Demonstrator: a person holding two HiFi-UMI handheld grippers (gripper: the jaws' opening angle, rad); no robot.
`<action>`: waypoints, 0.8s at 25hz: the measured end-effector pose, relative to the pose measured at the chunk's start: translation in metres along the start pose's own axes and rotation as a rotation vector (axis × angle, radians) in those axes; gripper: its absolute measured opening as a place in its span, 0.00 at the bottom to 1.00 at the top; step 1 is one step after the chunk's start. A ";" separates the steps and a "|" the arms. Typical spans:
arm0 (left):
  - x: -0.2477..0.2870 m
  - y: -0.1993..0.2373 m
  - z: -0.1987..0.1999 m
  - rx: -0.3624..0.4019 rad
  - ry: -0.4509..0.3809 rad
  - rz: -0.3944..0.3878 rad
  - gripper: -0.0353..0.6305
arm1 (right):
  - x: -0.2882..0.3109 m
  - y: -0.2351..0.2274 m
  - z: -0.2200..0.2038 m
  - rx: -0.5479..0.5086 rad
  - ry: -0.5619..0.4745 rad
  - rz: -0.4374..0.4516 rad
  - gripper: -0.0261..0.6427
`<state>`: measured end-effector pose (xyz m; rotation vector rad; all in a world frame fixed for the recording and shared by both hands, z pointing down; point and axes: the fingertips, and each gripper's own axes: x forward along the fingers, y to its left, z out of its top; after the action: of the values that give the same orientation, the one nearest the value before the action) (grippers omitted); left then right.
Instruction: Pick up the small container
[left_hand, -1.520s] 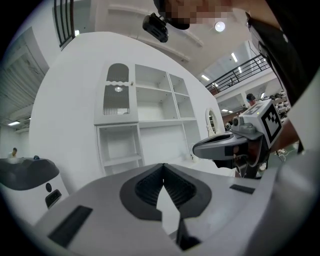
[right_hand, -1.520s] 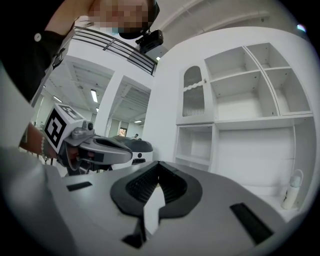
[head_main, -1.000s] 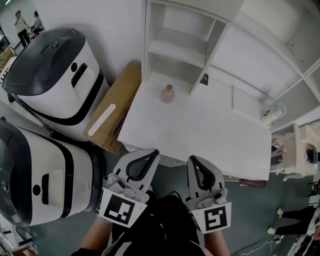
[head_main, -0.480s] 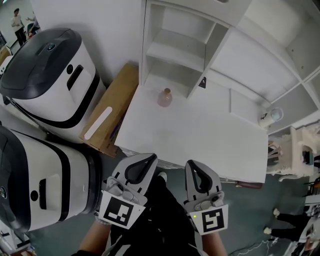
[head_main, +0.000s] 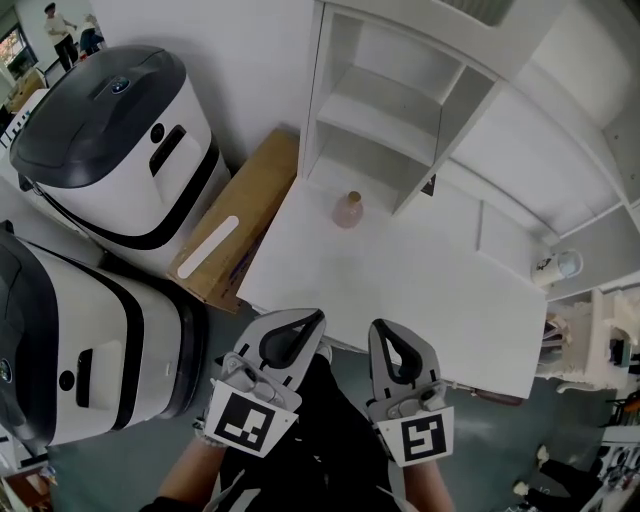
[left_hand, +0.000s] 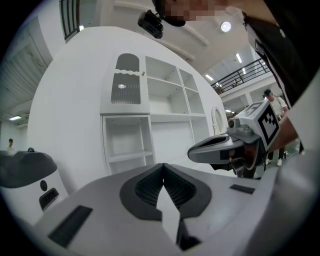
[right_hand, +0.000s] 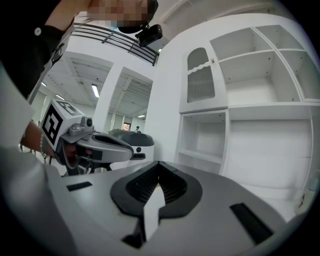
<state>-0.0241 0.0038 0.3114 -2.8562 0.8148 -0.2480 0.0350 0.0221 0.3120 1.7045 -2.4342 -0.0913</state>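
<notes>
Head view: looking steeply down on a white table (head_main: 400, 290) filling the middle of the frame. Spotting the small container (head_main: 348, 210), a pinkish bottle-shaped thing, standing upright at the table's far edge, in the upper middle of the frame, just in front of the lowest bay of the white shelf unit (head_main: 385, 100). Holding the left gripper (head_main: 312, 320) and the right gripper (head_main: 382, 330) side by side at the lower middle of the frame, tips only just at the table's near edge, well apart from the container. Passing a cardboard box (head_main: 235, 225) and two white-and-black machines (head_main: 110, 130) at the left of the frame.

Left gripper view: keeping both jaws pressed together along the centre line, gripping nothing. Seeing only the shelf unit ahead at centre left and the other gripper at the right of the frame; not catching the container anywhere here.

Right gripper view: showing the same closed, empty jaws meeting at the lower centre, with the shelf bays at the right and the left gripper at the left of the frame. Again not finding the container in view.

Judging the task as barely begun: nothing touched, nothing lifted. Remaining, by this reading: reaching across the table, opening one pair of jaws, closing on the container and raising it.
</notes>
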 end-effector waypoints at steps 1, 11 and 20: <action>0.005 0.002 -0.003 -0.002 0.007 0.004 0.06 | 0.005 -0.004 -0.002 0.001 0.003 0.009 0.04; 0.048 0.026 -0.020 -0.013 0.061 0.061 0.06 | 0.052 -0.046 -0.023 -0.002 0.038 0.077 0.04; 0.073 0.032 -0.021 -0.019 0.094 0.094 0.06 | 0.091 -0.083 -0.049 0.004 0.065 0.132 0.04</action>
<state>0.0170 -0.0643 0.3344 -2.8331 0.9711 -0.3662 0.0905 -0.0895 0.3568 1.5183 -2.4930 -0.0138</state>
